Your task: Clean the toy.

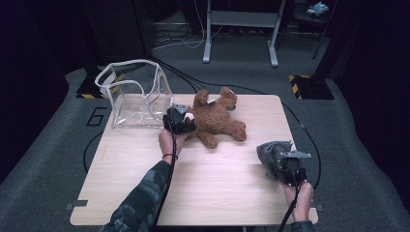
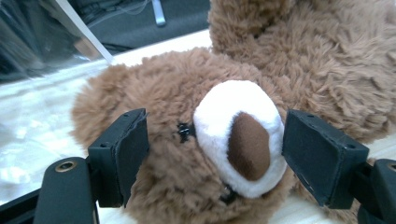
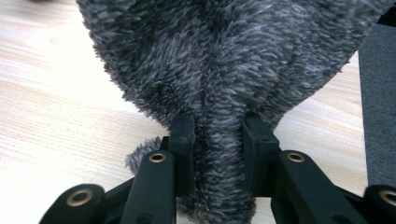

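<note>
Our left tongs (image 2: 215, 154) stand spread wide around the bear's (image 1: 217, 121) head, one jaw on each side of the white muzzle (image 2: 238, 135), not yet pressing the fur. The bear lies on its side at the middle of the counter (image 1: 217, 193), just beside the clear bag (image 1: 138, 94) at the far left. Our right tongs (image 3: 217, 135) are clenched on a fold of the grey plush (image 1: 273, 152), which sits near the counter's right edge, well apart from the bear.

To do this well, we judge that we should push the left tongs a little deeper before closing, so the pads bite the stuffed head behind the muzzle and not just loose pile. Then we close firmly, lift straight, and carry it over the bag's open top.
</note>
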The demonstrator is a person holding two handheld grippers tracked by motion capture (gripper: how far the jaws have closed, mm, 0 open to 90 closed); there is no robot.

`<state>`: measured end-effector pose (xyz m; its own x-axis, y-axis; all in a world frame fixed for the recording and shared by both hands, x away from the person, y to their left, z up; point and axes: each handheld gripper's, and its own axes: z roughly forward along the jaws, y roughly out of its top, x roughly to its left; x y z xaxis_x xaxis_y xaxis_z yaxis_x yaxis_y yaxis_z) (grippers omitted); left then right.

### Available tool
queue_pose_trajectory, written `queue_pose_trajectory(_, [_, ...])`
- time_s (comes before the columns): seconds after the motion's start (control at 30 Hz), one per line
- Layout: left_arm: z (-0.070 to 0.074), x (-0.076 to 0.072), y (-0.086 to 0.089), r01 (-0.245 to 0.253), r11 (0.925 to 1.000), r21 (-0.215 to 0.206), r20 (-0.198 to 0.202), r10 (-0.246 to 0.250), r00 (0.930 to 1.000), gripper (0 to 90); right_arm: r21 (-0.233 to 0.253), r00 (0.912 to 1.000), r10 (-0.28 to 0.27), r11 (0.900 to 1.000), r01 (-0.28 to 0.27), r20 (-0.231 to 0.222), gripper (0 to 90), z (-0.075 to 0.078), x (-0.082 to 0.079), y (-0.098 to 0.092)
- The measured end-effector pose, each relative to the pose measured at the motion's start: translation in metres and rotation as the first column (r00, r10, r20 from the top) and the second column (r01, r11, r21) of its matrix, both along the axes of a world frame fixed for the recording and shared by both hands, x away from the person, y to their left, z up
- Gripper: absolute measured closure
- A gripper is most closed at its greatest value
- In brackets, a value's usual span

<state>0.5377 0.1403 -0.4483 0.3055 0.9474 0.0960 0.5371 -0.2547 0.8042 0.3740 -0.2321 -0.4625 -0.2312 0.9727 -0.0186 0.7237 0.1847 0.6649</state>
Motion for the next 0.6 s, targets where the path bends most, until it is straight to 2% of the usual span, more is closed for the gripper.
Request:
queue_pose_trajectory(0.17, [-0.004, 0.007, -0.006, -0.016, 0.9989, 0.044, -0.006, 0.016, 0.9999, 24.7, -0.003, 1.0000, 0.005, 1.000, -0.005, -0.002, 68.9, 0.000, -0.001, 0.001])
queue_pose_trajectory(0.27, [-0.007, 0.008, -0.008, -0.017, 0.9984, 0.053, -0.011, 0.018, 0.9998, 35.7, 0.006, 1.0000, 0.004, 1.000, -0.004, -0.005, 69.0, 0.001, -0.001, 0.001])
queue_pose_trajectory(0.4, [-0.010, 0.007, -0.007, 0.017, 0.9975, 0.069, -0.013, -0.016, 0.9998, 47.4, 0.008, 1.0000, 0.002, 1.000, -0.002, -0.002, 69.0, 0.001, -0.002, 0.002])
queue_pose_trajectory(0.6, [-0.010, 0.001, 0.001, 0.075, 0.9972, 0.009, 0.000, -0.075, 0.9972, 53.8, 0.013, 1.0000, 0.004, 1.000, -0.004, 0.007, 69.1, 0.002, -0.002, 0.001])
